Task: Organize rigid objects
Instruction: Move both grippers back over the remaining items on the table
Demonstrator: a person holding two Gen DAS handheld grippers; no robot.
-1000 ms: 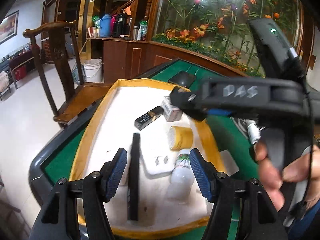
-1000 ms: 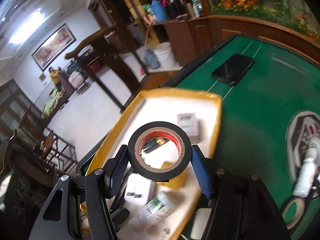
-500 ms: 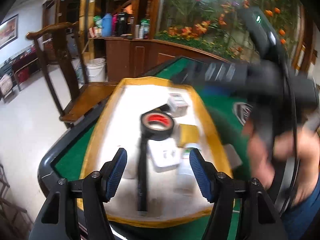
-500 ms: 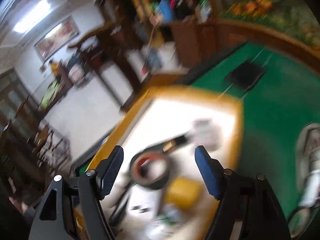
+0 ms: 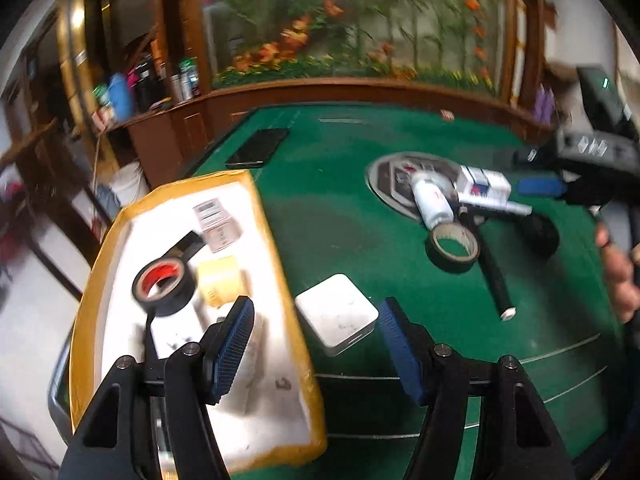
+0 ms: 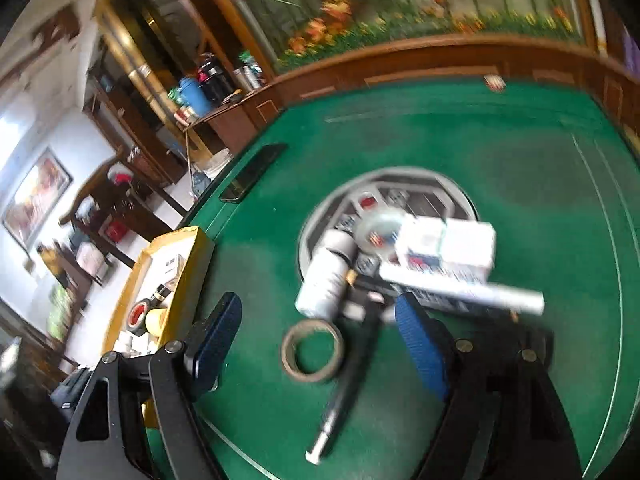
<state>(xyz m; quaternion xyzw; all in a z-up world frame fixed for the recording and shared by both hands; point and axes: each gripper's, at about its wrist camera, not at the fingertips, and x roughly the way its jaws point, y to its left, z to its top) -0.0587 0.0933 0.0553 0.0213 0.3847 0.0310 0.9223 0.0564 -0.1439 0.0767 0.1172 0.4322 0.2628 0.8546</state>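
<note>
Where green felt (image 5: 332, 216) lies bare, both hand-held grippers (image 5: 316, 344) (image 6: 316, 336) gape

Green table (image 5: 340, 220) carries yellow tray (image 5: 276, 264), white box (image 5: 336, 314), tape ring (image 5: 454, 246).

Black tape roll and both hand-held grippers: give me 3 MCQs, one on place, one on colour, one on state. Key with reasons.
1. Where is the black tape roll?
A. In the yellow-rimmed tray
B. On the green felt
C. Between gripper fingers

2. What colour is the small flat box lying on the table beside the tray?
A. Red
B. White
C. Black

3. What state is the right hand-held gripper in?
A. Shut on a bottle
B. Shut on tape
C. Open, holding nothing

Key: 1 A, it lies on the tray's white floor. 2 B, white top against green felt. 3 C, fingers apart, nothing between them; the left hand-held gripper likewise.
</note>
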